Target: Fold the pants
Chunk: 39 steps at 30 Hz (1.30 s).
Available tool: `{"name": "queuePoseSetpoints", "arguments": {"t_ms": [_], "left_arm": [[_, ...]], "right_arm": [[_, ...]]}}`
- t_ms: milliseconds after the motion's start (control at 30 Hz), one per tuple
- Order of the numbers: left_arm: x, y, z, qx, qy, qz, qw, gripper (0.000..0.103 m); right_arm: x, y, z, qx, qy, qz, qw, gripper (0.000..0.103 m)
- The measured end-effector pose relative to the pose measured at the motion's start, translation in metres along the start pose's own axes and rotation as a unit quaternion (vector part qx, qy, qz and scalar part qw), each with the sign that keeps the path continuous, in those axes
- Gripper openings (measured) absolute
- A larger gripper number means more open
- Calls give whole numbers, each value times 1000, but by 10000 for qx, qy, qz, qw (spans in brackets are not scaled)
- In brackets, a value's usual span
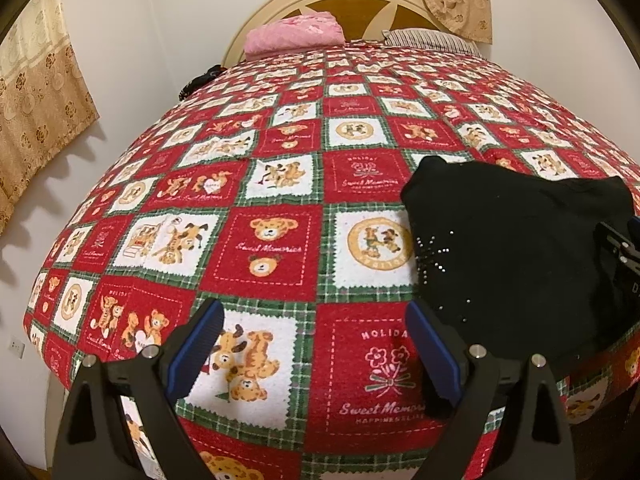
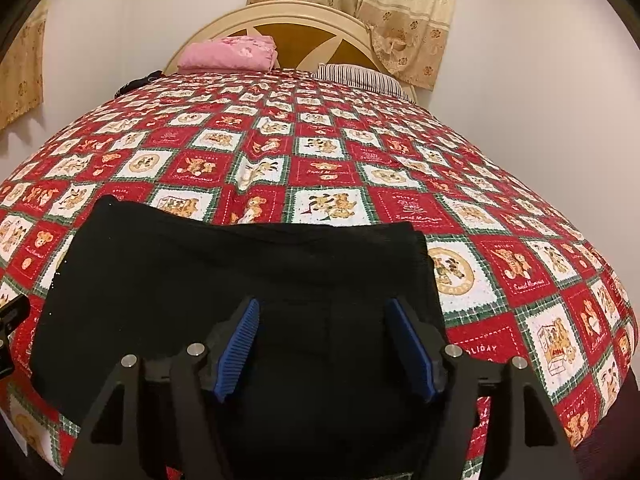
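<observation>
Black pants [image 2: 240, 272] lie folded in a flat block near the foot of the bed, hanging a little over its near edge. In the left wrist view the pants [image 1: 520, 248] lie at the right, with small sparkly studs on them. My left gripper [image 1: 316, 352] is open and empty above the quilt, left of the pants, its right finger close to the pants' edge. My right gripper [image 2: 324, 348] is open and empty, hovering over the near middle of the pants. The right gripper's body also shows in the left wrist view [image 1: 620, 248].
A red, white and green teddy-bear quilt [image 1: 280, 184] covers the bed. A pink folded blanket [image 1: 296, 34] and a striped pillow [image 1: 432, 40] lie by the headboard. Walls and curtains stand on the left and behind. A dark item [image 1: 200, 80] lies at the bed's far left edge.
</observation>
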State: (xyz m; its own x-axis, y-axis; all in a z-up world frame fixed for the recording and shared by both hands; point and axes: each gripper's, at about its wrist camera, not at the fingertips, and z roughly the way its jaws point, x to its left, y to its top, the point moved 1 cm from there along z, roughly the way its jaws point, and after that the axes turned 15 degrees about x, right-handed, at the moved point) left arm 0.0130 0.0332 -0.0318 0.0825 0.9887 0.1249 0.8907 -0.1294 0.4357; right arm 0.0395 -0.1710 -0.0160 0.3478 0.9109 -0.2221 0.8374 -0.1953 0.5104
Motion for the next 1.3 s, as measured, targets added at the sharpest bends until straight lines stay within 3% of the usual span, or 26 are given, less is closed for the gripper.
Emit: {"name": "queuePoseSetpoints", "arguments": {"t_ms": [1133, 1300], "left_arm": [[6, -9, 8, 96, 121, -20, 9999, 94], [15, -5, -2, -82, -22, -99, 9999, 94]], "right_arm": [[6, 0, 3, 59, -111, -39, 9999, 79], [2, 0, -3, -86, 5, 107, 9999, 79]]}}
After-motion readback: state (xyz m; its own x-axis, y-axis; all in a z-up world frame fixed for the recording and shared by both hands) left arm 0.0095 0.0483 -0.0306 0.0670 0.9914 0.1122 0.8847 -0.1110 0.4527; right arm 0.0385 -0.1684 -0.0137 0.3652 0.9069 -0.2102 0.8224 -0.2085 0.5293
